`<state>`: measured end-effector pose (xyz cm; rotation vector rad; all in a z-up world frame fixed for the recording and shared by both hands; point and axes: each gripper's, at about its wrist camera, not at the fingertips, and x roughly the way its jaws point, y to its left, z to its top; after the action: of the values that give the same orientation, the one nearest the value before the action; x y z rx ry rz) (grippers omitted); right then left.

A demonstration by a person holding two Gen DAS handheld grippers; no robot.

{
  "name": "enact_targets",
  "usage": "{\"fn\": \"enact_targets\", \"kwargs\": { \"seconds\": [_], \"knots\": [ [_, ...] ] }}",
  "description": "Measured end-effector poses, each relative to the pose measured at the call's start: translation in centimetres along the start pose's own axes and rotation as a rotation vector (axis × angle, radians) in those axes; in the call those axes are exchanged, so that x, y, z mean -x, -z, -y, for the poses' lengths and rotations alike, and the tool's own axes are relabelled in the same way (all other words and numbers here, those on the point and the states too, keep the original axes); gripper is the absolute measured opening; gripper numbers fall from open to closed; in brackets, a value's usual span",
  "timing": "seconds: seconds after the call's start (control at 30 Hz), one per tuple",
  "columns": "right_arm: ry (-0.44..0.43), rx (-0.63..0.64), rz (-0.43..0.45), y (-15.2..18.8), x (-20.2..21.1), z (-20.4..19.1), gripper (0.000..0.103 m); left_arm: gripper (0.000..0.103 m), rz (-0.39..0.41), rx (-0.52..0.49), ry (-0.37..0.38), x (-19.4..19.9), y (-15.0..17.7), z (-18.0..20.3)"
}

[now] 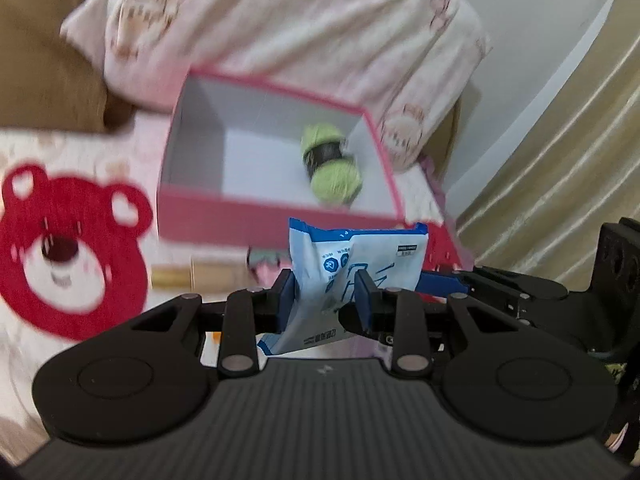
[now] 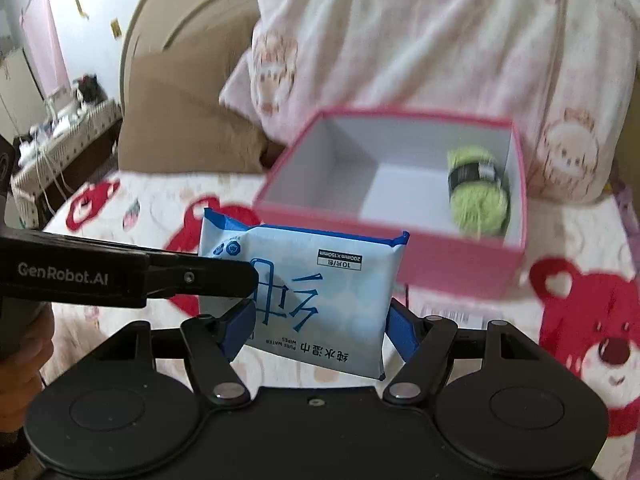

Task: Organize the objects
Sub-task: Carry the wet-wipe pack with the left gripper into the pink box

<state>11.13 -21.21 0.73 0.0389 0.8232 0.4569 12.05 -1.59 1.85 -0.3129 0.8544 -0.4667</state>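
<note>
A blue and white wet-wipes pack [image 1: 360,264] [image 2: 316,288] hangs in the air just in front of an open pink box [image 1: 276,228] [image 2: 440,264]. My left gripper [image 1: 325,294] is shut on the pack's lower part, and one of its black fingers [image 2: 208,278] reaches in from the left in the right wrist view. My right gripper [image 2: 320,328] spans the pack's width with a blue pad against each side edge. Its blue finger [image 1: 440,284] shows beside the pack in the left wrist view. A green yarn ball [image 1: 332,172] [image 2: 478,192] with a black band lies inside the box.
The box sits on a bed sheet with red bear prints [image 1: 60,248] [image 2: 592,320]. A pink patterned pillow [image 1: 280,20] [image 2: 440,40] lies right behind it. A brown headboard [image 2: 180,120] is at the left, a cluttered side table [image 2: 60,120] beyond, and a curtain [image 1: 560,160] at the right.
</note>
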Motion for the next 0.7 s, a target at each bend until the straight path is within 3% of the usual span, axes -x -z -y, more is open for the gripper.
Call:
{"fn": "enact_targets", "kwargs": {
  "seconds": [0.27, 0.43, 0.7],
  "knots": [
    [0.031, 0.059, 0.115, -6.4, 1.2, -0.8, 0.073, 0.032, 0.072, -0.033, -0.032, 0.8, -6.6, 0.6],
    [0.045, 0.063, 0.133, -10.1, 0.1, 0.3, 0.059, 0.032, 0.066, -0.014, -0.027, -0.2, -10.2, -0.2],
    [0.039, 0.003, 0.094, -13.1, -3.9, 3.7, 0.057, 0.034, 0.051, 0.035, -0.028, -5.5, -12.6, -2.0]
  ]
}}
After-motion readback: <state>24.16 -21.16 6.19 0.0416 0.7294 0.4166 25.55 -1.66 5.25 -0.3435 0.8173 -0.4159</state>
